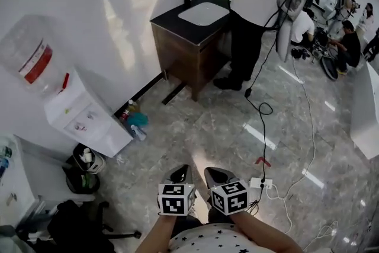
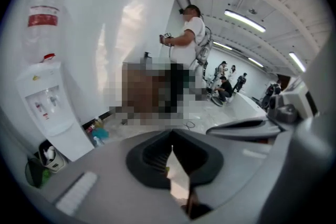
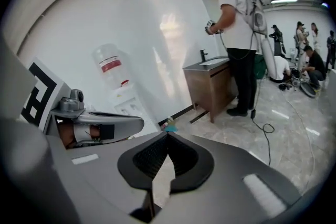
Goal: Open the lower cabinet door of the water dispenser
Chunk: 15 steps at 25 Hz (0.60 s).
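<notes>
The white water dispenser (image 1: 89, 121) stands against the wall at the left with an upturned bottle (image 1: 32, 59) on top; its lower cabinet front (image 1: 112, 140) looks closed. Both grippers are low in the head view, well apart from it over the floor. My left gripper (image 1: 179, 173) is shut on nothing, and my right gripper (image 1: 218, 176) beside it is shut and empty too. The left gripper view has the dispenser (image 2: 47, 107) far left, beyond the shut left gripper (image 2: 172, 147). In the right gripper view the dispenser (image 3: 123, 99) lies ahead of the right gripper (image 3: 168, 136), with the left gripper (image 3: 100, 126) alongside.
A black bin (image 1: 83, 166) and some bottles (image 1: 133, 118) flank the dispenser. A person (image 1: 254, 3) stands at a brown sink cabinet (image 1: 189, 44). Cables (image 1: 260, 109) and a power strip (image 1: 260, 183) lie on the marble floor. Several people sit at the far right (image 1: 346, 38).
</notes>
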{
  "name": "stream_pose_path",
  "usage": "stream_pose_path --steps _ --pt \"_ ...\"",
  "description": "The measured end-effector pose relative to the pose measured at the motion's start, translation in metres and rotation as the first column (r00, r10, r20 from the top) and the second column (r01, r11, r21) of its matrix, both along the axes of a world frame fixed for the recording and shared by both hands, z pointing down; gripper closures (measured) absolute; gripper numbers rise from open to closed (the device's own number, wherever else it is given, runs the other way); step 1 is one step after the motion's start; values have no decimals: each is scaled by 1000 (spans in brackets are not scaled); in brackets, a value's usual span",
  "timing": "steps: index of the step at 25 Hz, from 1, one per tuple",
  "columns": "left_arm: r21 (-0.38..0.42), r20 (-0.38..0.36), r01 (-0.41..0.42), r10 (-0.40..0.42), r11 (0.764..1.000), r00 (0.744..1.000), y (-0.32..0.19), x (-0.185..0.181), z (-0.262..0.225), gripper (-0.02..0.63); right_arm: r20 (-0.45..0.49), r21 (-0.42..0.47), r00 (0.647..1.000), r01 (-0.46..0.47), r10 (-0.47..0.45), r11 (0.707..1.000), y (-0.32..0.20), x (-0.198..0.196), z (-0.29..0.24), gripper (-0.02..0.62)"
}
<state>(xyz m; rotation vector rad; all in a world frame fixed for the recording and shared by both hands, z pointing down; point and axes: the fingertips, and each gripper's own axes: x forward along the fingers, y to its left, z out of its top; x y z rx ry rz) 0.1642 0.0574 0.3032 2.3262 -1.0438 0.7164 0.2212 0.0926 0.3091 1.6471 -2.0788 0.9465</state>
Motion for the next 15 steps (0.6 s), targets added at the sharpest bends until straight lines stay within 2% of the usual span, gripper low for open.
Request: stream_pose_path --steps 4,7,11,15 --pt "-23 10 137 -137 990 990 -32 -77 7 600 4 -19 992 126 -126 992 -40 -68 7 601" --pt "-54 13 250 -249 967 968 -48 -131 16 600 -2 -42 973 229 -229 973 -60 -114 12 601" --pt "-87 27 384 -383 919 923 -67 -197 32 600 -13 -73 927 372 -374 925 -87 -172 22 601" --pt "-133 54 511 -509 849 859 -88 -253 58 600 4 -93 872 488 -490 868 -129 -228 41 601"
